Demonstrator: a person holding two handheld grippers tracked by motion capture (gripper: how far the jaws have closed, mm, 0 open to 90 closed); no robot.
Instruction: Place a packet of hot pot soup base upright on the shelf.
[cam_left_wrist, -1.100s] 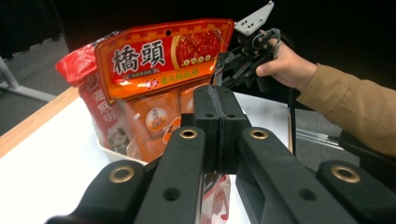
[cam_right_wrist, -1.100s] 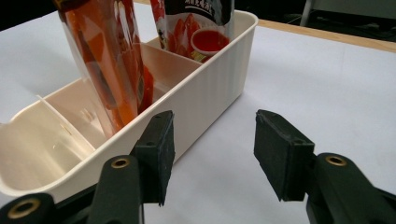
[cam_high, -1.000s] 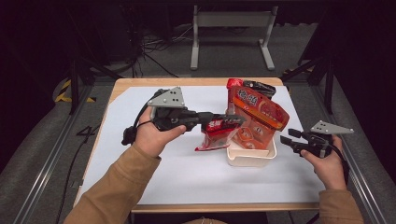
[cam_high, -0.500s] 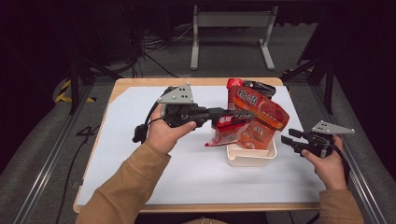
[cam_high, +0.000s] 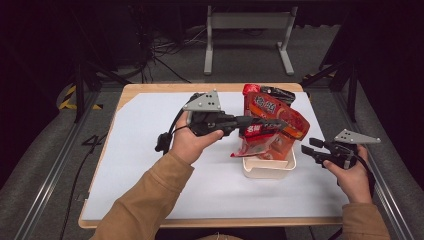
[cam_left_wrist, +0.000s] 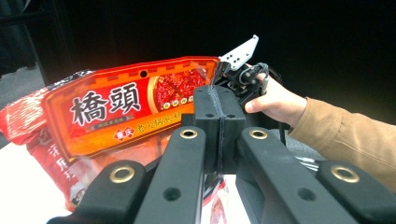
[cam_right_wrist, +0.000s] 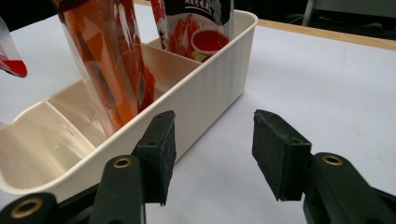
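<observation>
A wooden table (cam_high: 150, 89) carries a white sheet (cam_high: 145, 150), and a cream bin (cam_high: 270, 170) stands on it.

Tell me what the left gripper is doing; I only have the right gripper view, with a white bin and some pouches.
Observer: In the high view the left gripper is shut on a small red pouch, gripping its top edge.
Operator: Where is that pouch relative to the bin?
Observer: It hangs over the near left part of the white bin; I cannot tell whether its lower edge touches the rim.
Operator: What does the left gripper view face?
Observer: A large orange-red pouch with big white characters, and beyond it the right hand.
</observation>
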